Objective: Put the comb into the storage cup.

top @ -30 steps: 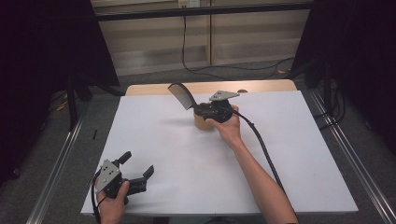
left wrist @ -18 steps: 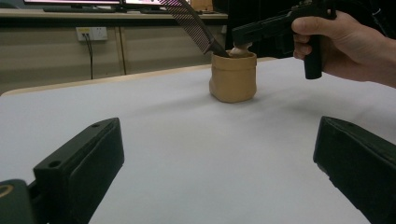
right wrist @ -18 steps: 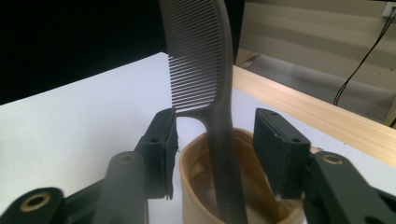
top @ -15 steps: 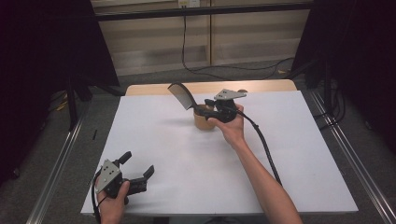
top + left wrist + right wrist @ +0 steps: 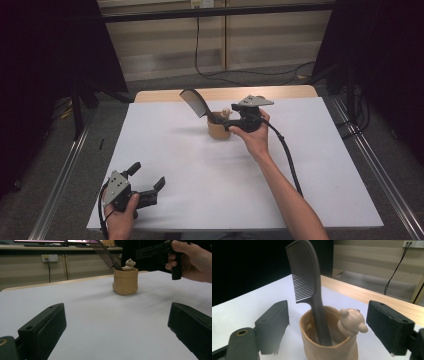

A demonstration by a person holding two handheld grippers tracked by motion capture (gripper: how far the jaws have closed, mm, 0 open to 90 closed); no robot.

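Comb-wise, the dark grey plastic comb [image 5: 312,290] leans in the tan pot [image 5: 329,345] mid-tabletop, right tool [image 5: 324,325] just opened and released, so back off straight without clipping it.

Matt plastic comb [image 5: 308,277], smooth tan pot [image 5: 329,350]
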